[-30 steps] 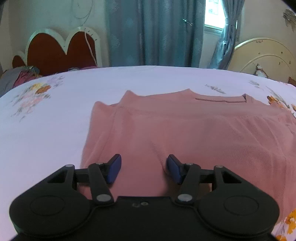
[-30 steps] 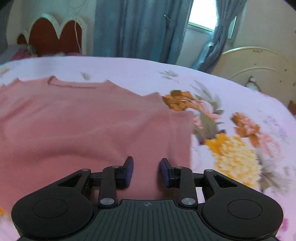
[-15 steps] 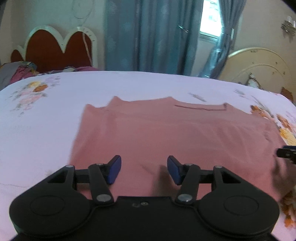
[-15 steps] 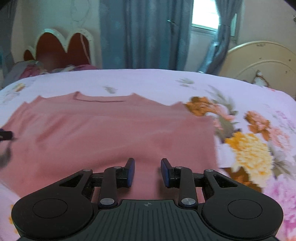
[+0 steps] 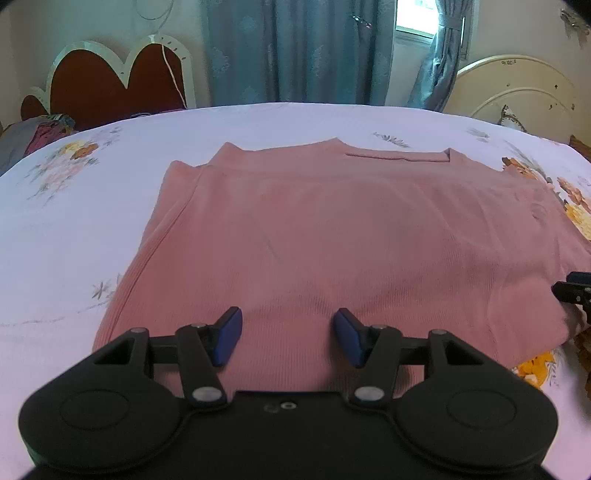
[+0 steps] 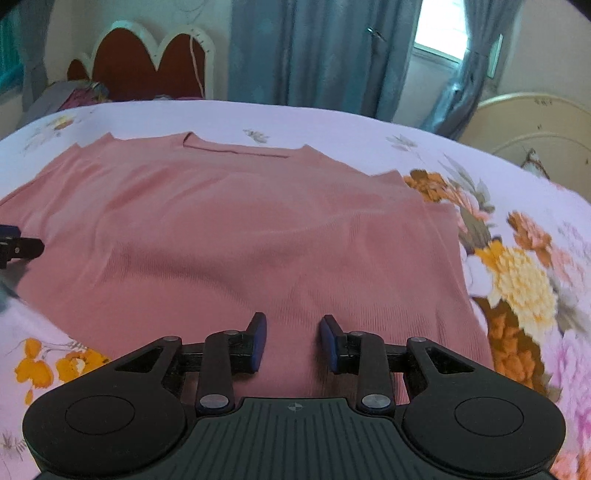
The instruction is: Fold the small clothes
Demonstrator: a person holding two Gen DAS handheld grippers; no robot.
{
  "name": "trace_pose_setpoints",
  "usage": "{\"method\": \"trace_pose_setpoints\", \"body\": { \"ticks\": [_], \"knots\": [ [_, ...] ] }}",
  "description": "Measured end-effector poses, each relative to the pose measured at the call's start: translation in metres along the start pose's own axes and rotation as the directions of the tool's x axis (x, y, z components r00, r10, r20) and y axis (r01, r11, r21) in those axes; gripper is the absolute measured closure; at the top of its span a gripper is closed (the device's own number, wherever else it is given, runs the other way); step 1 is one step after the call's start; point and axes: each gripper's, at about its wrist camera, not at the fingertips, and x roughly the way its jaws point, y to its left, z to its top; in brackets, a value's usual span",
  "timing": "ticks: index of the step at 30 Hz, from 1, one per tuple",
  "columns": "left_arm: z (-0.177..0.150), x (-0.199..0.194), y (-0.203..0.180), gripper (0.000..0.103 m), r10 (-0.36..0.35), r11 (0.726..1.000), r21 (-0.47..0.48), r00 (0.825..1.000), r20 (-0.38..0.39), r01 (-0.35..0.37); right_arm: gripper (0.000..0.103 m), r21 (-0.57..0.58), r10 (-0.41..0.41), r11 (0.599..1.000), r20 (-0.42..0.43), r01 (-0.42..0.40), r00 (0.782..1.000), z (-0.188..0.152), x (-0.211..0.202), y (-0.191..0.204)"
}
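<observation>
Pink ribbed-knit top (image 5: 332, 236), soft, light and floppy, lies flat on the floral bedsheet (image 5: 74, 221) just ahead of the left gripper (image 5: 287, 336) and right gripper (image 6: 293, 341), both apart and empty; I'd pinch its near hem corners.

Teal curtains (image 5: 295, 51) hang behind the floral-sheeted bed (image 5: 74, 229) — daylight at the window (image 6: 439, 33), scalloped red headboard (image 5: 110, 81).

A home bedroom. A bed with a floral bedsheet (image 5: 258, 122) fills the middle. At 11 o'clock stands a scalloped red headboard (image 5: 110, 85), at 12 o'clock blue curtains (image 5: 295, 51), at 1 o'clock a bright window (image 5: 413, 18).
</observation>
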Motion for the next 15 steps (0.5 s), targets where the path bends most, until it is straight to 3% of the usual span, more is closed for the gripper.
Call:
{"method": "trace_pose_setpoints", "body": {
  "ticks": [12, 15],
  "knots": [
    [0.008, -0.001, 0.000, 0.042, -0.003, 0.998, -0.055, 0.998, -0.062, -0.001, 0.072, -0.026, 0.027, 0.999, -0.056, -0.029, 0.998, 0.003, -0.010, 0.002],
    [0.010, -0.002, 0.002, 0.036, -0.018, 0.997, -0.076, 0.997, -0.068, 0.013, 0.072, 0.030, 0.066, 0.997, -0.047, -0.065, 0.997, 0.008, -0.015, 0.000]
  ]
}}
